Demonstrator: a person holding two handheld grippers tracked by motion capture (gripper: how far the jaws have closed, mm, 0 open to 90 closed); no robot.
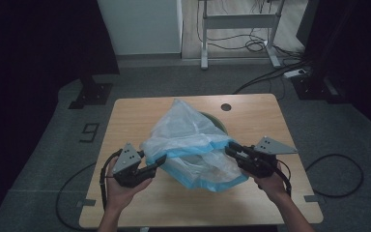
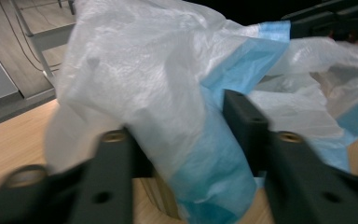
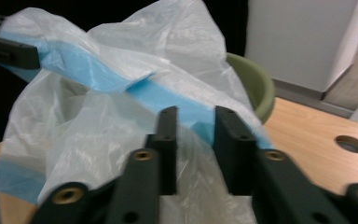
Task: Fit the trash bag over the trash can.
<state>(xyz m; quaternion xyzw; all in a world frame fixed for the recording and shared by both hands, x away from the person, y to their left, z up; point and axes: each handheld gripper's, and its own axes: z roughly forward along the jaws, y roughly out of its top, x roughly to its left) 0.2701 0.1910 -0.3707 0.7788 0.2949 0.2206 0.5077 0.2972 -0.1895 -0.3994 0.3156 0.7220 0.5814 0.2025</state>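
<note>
high view: nearest the bottom edge, the person's two forearms come in, each hand around a black gripper, over a wooden table (image 1: 125,203). the left gripper (image 1: 158,161) reaches to the left rim of a thin white plastic bag (image 1: 193,145) with a blue band along its mouth; the right gripper (image 1: 232,150) meets the opposite rim, so the bag's mouth is stretched between them above the middle of the table. in the left gripper view the jaws stand on either side of a gathered fold of the bag (image 2: 168,107), white film and blue band passing between them; the picture is blurred, so the pads seem to press on it, but that is not certain. in the right gripper view the jaws stand a little apart with the blue-edged rim (image 3: 168,100) between them, and a clear grip cannot be told. just behind the bag sits a green bowl (image 3: 254,86), partly draped by the plastic. farther back the tabletop has a round hole (image 1: 226,107), and beyond the table stands a white desk frame (image 1: 236,21) with cables on the floor.
</note>
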